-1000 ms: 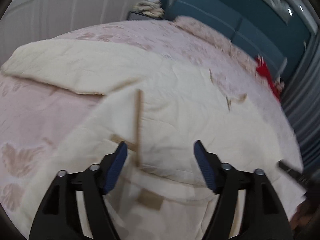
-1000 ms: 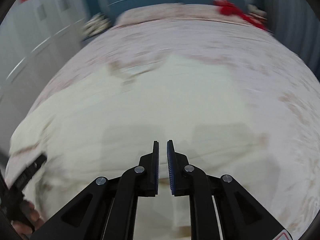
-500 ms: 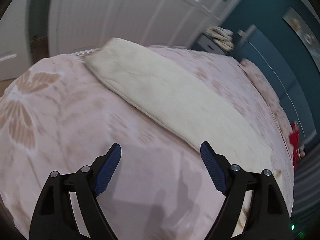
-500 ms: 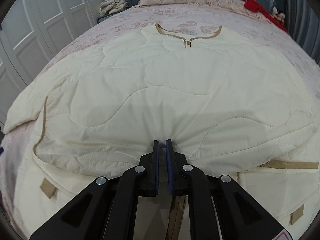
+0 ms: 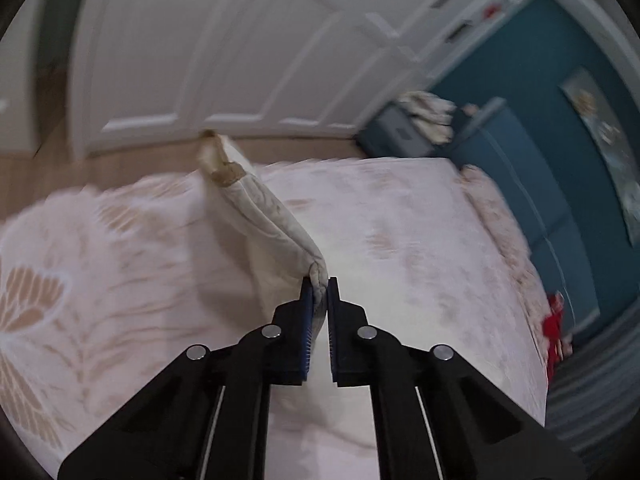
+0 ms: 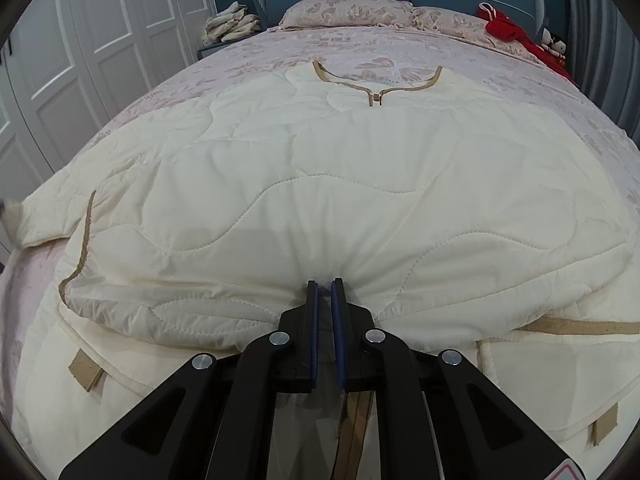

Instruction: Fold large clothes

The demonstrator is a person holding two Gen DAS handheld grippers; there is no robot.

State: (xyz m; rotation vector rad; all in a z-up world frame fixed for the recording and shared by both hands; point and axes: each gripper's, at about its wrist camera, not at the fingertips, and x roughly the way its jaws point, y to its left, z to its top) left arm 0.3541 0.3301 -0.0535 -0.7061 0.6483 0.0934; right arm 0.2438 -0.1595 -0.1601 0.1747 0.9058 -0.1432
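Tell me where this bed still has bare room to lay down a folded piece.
Bare bedspread runs between the cream quilted garment's collar and the pillows, and in a narrower strip along the wardrobe side. The far right corner is crowded by red clothing. The near half lies under the garment, which both the right claw and the left claw grip.

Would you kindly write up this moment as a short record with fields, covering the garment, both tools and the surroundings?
surface: bed with pink floral bedspread
garment: cream quilted jacket, tan-trimmed neckline away from the camera
left tool: shut on the jacket's sleeve, lifted off the bedspread, tan cuff at its far end
right tool: shut on a gathered fold at the jacket's near edge
pillows: at the headboard
red item: by the pillows
folded pile: on the bedside stand
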